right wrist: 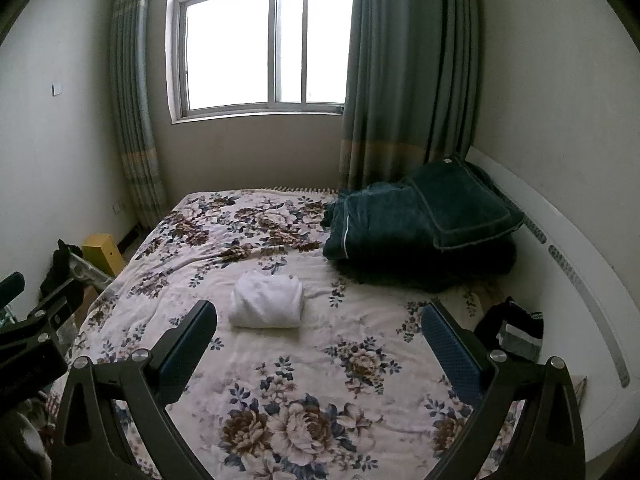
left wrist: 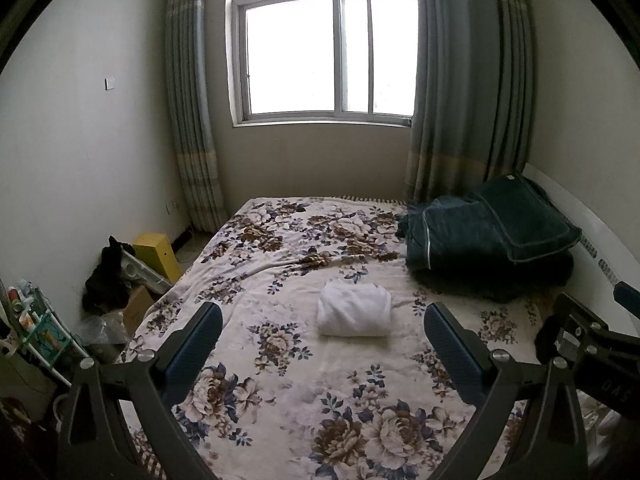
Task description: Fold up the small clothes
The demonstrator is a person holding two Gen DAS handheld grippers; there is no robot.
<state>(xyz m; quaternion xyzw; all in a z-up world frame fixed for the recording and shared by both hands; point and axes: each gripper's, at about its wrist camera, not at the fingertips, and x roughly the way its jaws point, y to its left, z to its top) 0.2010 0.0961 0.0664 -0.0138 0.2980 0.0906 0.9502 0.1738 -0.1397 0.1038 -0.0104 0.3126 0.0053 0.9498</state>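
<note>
A white garment (left wrist: 354, 310) lies folded into a small rectangle in the middle of the floral bedspread (left wrist: 280, 380); the right wrist view shows the white garment (right wrist: 266, 305) too. My left gripper (left wrist: 323, 320) hovers above the bed's near part, open and empty, with the white garment just beyond its fingertips. My right gripper (right wrist: 319, 317) is open and empty as well, the garment lying ahead toward its left finger (right wrist: 192, 336). A small dark garment with grey stripes (right wrist: 516, 334) lies crumpled at the bed's right edge, beside the right finger.
Folded dark green bedding and a pillow (left wrist: 488, 236) occupy the far right of the bed. A white headboard (right wrist: 568, 292) runs along the right. Left of the bed on the floor are a yellow box (left wrist: 158, 254), cardboard and clutter. Window and curtains stand behind.
</note>
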